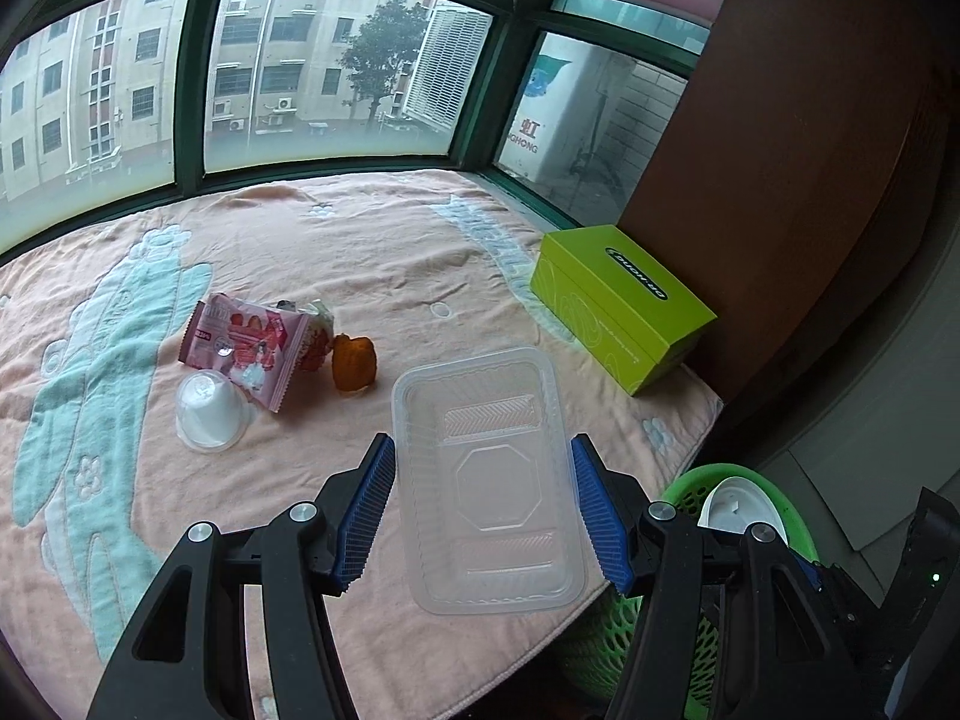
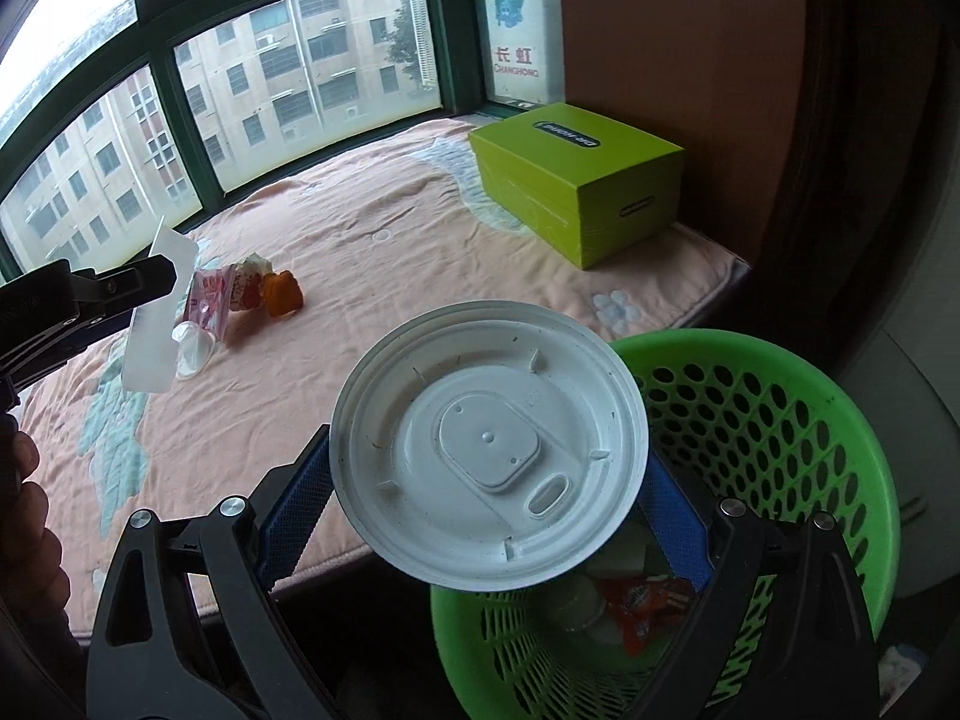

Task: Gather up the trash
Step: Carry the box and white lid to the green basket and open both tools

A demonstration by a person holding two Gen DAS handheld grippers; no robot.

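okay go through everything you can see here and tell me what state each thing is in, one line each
left gripper: shut on the clear plastic tray, held in the air.
clear plastic tray: empty, gripped by its sides.
right gripper: shut on the white lid, above the basket's rim.
white lid: underside facing the camera, tilted.
green basket: upright, wrappers already inside.
pink wrapper: crumpled, lying on the blanket.
small clear cup: upside down.
green box: closed.

daylight from windows | soft shadows | fisheye-bent, dark edges
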